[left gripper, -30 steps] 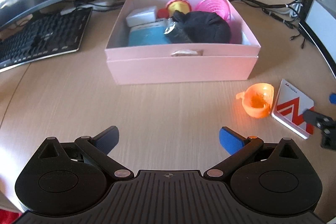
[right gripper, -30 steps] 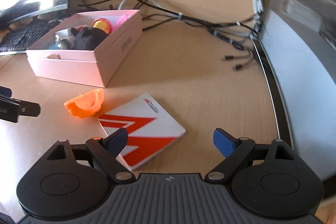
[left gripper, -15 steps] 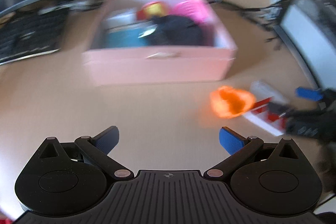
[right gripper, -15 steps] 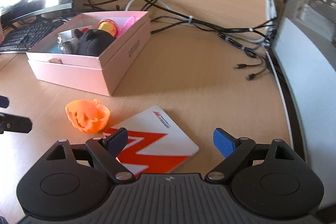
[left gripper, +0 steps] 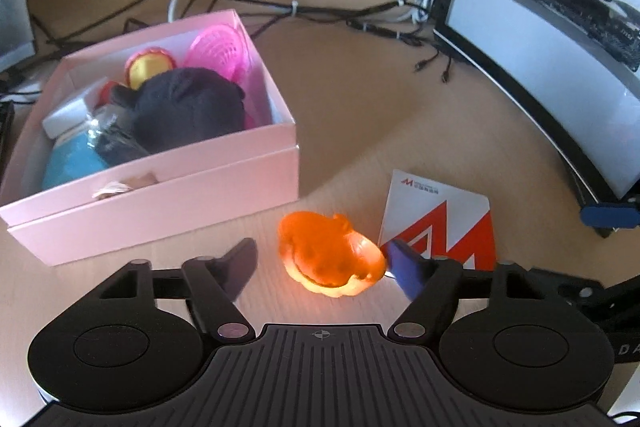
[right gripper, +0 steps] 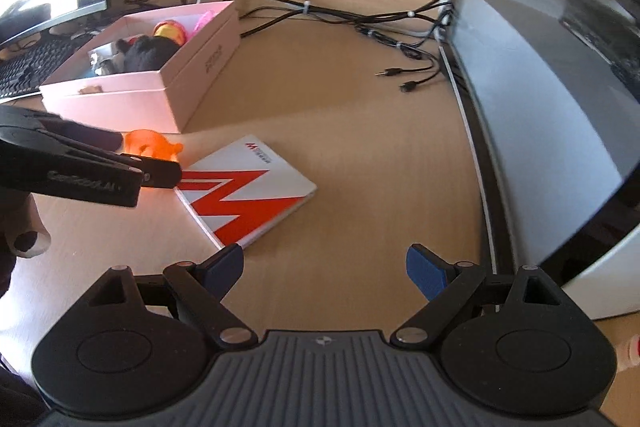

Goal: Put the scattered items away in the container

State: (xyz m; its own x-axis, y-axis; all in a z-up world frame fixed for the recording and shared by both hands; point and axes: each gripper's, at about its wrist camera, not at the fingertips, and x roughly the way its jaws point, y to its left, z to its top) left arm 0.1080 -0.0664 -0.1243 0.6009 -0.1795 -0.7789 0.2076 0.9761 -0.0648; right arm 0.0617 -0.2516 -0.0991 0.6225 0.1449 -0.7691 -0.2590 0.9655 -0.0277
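Now your left gripper [left gripper: 320, 263] is closing around the orange pumpkin [left gripper: 330, 259], one pad touching; your right gripper [right gripper: 324, 267] is hanging open near the booklet [right gripper: 248, 195].

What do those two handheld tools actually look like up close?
Both are matte black plastic. Each left tool and right tool has a ribbed centre plate with a small crosshair mark, two round disc housings, and silver pivot pins on angled arms ending in blue pads. From the right camera, the left tool's side carries raised lettering, too blurred to read. No cables or sleeves show.
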